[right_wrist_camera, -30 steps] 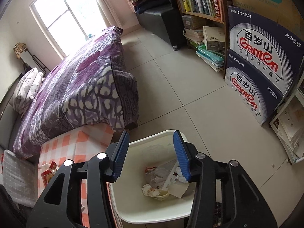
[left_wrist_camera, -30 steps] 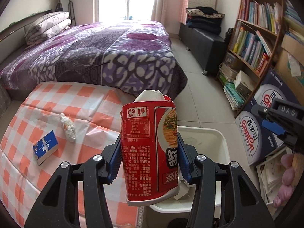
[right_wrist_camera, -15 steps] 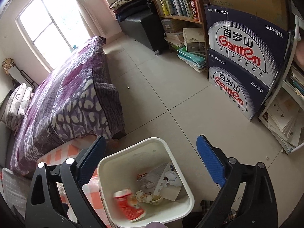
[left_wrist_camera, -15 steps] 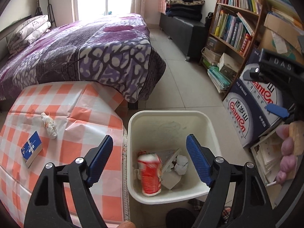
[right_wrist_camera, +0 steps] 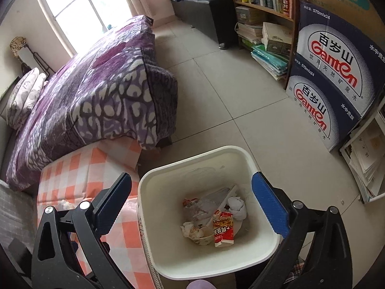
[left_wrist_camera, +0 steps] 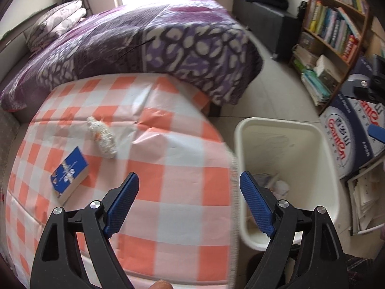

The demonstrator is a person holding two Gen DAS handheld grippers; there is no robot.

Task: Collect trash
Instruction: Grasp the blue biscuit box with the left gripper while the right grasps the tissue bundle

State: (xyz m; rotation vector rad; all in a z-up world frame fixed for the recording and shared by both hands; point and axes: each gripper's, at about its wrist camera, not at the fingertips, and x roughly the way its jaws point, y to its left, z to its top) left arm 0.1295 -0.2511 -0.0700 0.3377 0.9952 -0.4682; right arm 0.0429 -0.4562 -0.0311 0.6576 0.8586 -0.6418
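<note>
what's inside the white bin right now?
In the white bin: a red noodle cup, crumpled tissues, a grey flat sheet. Anything beneath that pile is covered.

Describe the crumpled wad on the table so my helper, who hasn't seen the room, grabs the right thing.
On the orange-checked tablecloth at the foot of the purple bed, the crumpled white wad lies just beyond the blue book. It is lumpy and pale, not flat and blue.

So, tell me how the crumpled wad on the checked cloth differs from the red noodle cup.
The crumpled wad is whitish and shapeless; the red noodle cup is red, printed and looks crushed. The wad lies on the checked cloth; the cup lies inside the white bin among other scraps. Neither sits between any tongs.
</note>
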